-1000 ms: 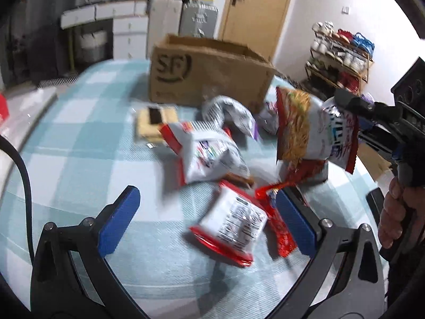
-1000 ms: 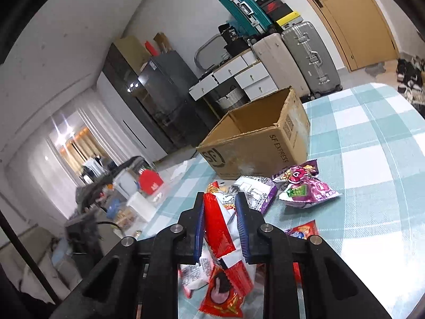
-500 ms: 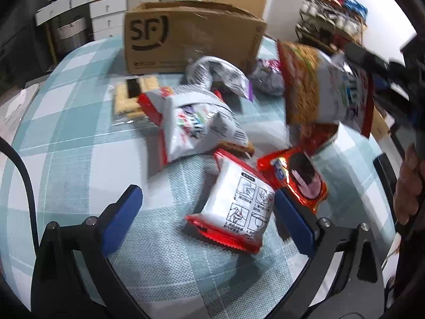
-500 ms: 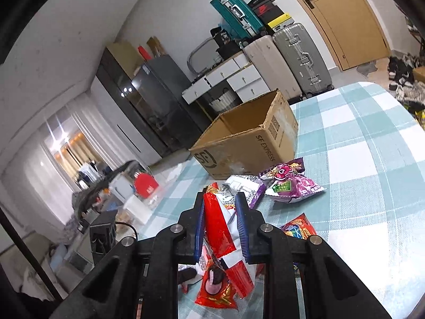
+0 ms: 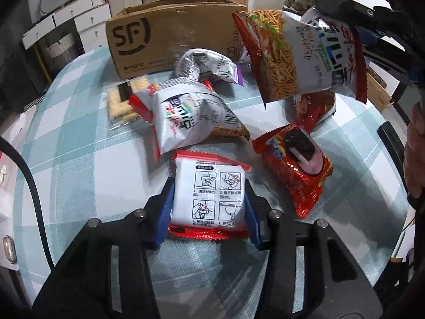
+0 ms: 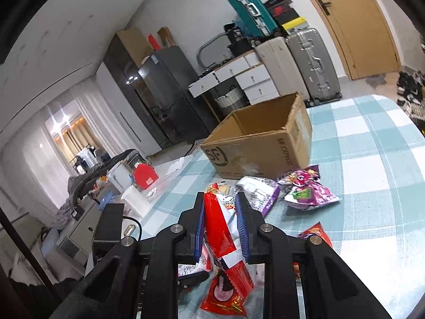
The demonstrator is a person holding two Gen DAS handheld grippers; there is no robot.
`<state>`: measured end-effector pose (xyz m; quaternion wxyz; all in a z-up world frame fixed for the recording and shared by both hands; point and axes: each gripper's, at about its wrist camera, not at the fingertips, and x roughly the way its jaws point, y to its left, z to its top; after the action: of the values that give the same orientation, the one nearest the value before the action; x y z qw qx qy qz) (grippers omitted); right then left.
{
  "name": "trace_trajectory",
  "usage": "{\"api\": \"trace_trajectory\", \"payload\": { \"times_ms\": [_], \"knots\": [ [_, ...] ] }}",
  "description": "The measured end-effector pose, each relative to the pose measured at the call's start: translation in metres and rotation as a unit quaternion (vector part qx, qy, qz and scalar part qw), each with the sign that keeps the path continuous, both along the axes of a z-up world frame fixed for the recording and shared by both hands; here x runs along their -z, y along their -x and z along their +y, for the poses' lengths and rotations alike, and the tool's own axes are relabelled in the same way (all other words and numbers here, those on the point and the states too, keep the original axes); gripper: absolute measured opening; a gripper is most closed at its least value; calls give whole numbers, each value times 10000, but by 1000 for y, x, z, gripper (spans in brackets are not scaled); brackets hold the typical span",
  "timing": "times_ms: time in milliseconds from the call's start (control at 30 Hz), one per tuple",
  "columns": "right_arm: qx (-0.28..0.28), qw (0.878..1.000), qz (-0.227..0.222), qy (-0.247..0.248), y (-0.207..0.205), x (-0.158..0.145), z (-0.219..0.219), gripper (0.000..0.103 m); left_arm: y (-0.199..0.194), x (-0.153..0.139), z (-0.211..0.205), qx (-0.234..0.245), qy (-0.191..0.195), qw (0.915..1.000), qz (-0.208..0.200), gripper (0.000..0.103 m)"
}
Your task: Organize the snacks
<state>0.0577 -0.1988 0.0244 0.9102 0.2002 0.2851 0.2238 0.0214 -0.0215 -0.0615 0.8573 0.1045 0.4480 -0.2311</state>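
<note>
Now left claw (image 5: pixel 207 207) closed around white packet (image 5: pixel 207 194), previously wide open.

The left tongs (image 5: pixel 207 202) point steeply down at the worktop (image 5: pixel 79 159), their blue pads (image 5: pixel 164 212) just closed onto the two sides of a white, red-edged snack packet (image 5: pixel 207 196) lying there. The right tongs (image 6: pixel 220 226) are held up off the worktop, clamped on the edge of a noodle snack bag (image 5: pixel 300 55) that hangs from them. The person's right hand (image 5: pixel 414 159) grips their handle.
</note>
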Motion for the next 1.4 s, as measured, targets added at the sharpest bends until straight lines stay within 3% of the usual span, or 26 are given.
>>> {"api": "trace_trajectory", "payload": {
  "times_ms": [367,767,1200,1400],
  "knots": [
    [-122,9998,-25,-170,-2,-7,6,22,20,-26,22,-194,247,9991,-277,42],
    [30,9988,-336,344,8,-47,28,22,38,-73,49,-365,743,9954,-475,42],
    [179,9893,-884,1145,15,-96,60,22,5,-129,58,-631,969,9906,-725,42],
    [139,9860,-1090,1254,16,-117,67,21,-11,-160,54,-632,1011,9889,-882,42]
  ]
}}
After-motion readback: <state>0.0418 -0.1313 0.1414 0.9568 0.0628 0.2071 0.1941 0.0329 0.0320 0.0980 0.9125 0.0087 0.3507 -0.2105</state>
